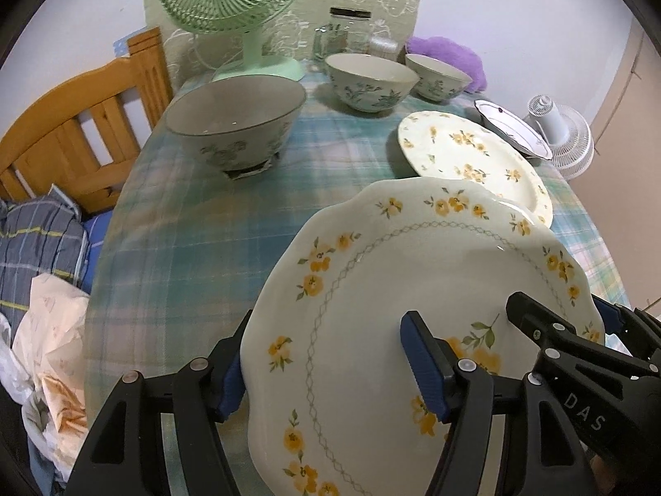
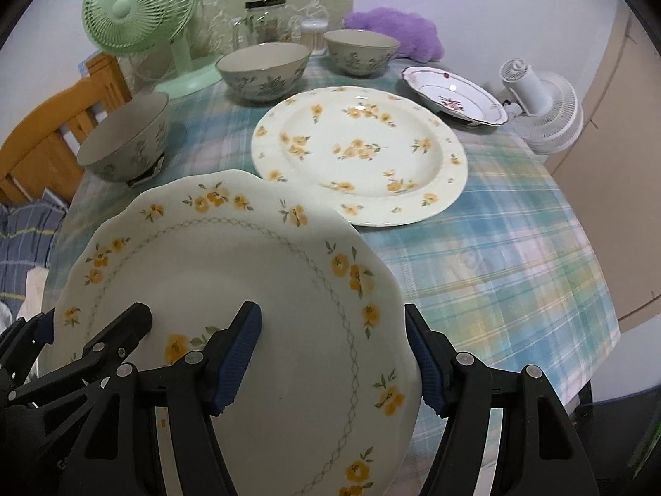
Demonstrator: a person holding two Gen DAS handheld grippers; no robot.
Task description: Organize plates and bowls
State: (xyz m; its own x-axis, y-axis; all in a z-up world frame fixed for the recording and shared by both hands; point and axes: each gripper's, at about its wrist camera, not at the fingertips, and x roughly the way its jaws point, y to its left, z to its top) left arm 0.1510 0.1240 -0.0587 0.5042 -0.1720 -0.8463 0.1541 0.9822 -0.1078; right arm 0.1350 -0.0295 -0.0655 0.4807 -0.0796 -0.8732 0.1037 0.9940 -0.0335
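Observation:
A scalloped plate with yellow flowers (image 1: 396, 289) (image 2: 248, 273) is held between both grippers above the near part of the table. My left gripper (image 1: 326, 368) is shut on its left rim. My right gripper (image 2: 334, 355) is shut on its right rim. Beyond it a round plate with yellow flowers (image 2: 359, 153) (image 1: 471, 153) lies flat on the cloth. A small plate with red flowers (image 2: 454, 95) (image 1: 512, 128) lies at the far right. Three floral bowls stand behind: one at the left (image 1: 235, 124) (image 2: 124, 140), one in the middle (image 1: 367, 80) (image 2: 264, 70), one further right (image 1: 438, 76) (image 2: 361, 49).
A green desk fan (image 1: 235, 4) (image 2: 144, 12) and glass jars (image 1: 351, 29) stand at the table's back edge. A purple cushion (image 2: 392, 33) lies at the back right. A wooden chair (image 1: 78, 124) stands at the left. A white fan (image 2: 541, 99) is off the right edge.

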